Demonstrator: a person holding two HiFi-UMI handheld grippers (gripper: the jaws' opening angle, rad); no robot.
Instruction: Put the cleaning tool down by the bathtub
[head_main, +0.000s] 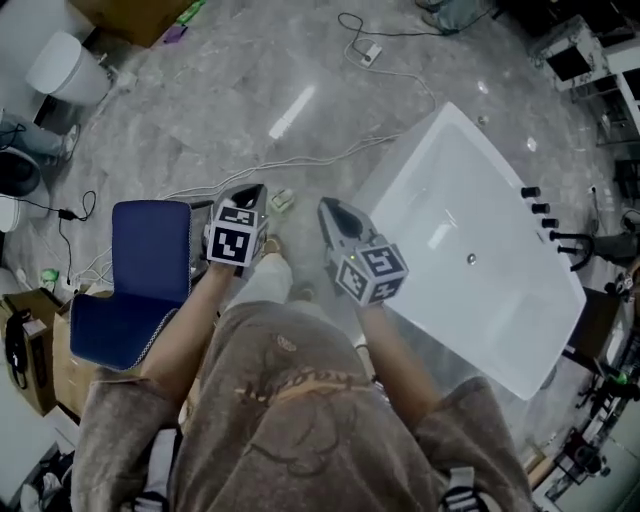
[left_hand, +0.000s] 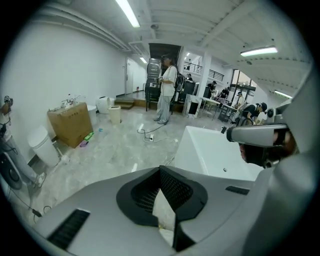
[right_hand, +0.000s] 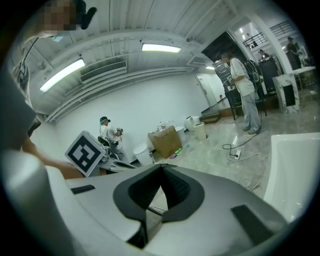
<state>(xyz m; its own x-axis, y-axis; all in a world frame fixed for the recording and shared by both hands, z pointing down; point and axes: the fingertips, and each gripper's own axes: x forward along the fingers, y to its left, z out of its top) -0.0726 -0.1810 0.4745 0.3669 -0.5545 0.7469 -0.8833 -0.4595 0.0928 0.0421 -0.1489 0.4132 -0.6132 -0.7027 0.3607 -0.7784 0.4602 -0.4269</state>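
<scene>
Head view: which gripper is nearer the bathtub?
The right gripper, at the near edge of the white bathtub. The left gripper is farther off, next to the blue chair.

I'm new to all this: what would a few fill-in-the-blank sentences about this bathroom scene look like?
In the head view, the white bathtub lies on the ____ side. The chair on the opposite side is ____ in colour. The left gripper and the right gripper each have their jaws ____, with nothing between them.
Missing words: right; blue; shut.
</scene>
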